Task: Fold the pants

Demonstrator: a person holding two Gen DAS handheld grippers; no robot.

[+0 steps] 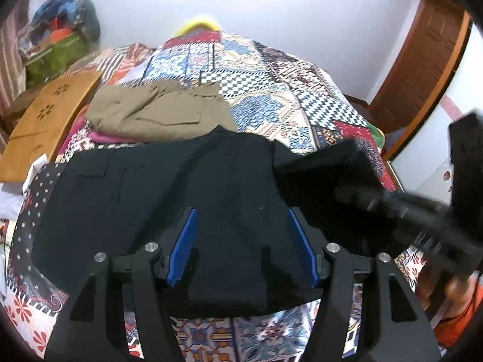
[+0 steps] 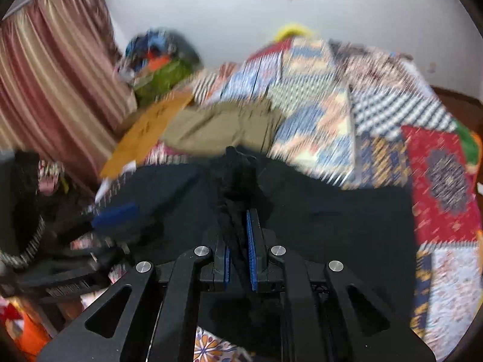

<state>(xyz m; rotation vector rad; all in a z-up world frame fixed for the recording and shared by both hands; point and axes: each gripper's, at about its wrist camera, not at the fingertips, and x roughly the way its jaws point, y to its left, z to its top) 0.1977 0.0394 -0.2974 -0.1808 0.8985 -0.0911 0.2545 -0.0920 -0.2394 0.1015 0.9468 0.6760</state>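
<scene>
**Right gripper lifts a pinch of the dark pants while the left gripper waits wide**

The dark navy fabric pants (image 1: 169, 199) lie spread across the patchwork-patterned bed cover (image 1: 271, 90), filling the 6 o'clock half of both wrist views. They lie flat there, probably so that one part can be carried over another in a clean fold.

The right gripper (image 2: 240, 241) has its blue pads nearly together, with a bunched ridge of the dark cloth clamped between them; the ridge rises toward 12 o'clock from the fingers. In the left wrist view the same tool shows as a blurred black shape at 3 o'clock, with cloth pulled up beside it. The blur suggests motion, likely the start of a fold.

The left gripper (image 1: 241, 247) stands wide apart, its blue pads (image 1: 181, 250) flanking a stretch of the pants. Whether they touch the cloth cannot be told; nothing is pinched between them. It may be placed to pin or take the near edge.

At 11 o'clock beyond the pants rests a folded khaki garment (image 1: 157, 111), beside a tan wooden board (image 1: 51, 120).
</scene>
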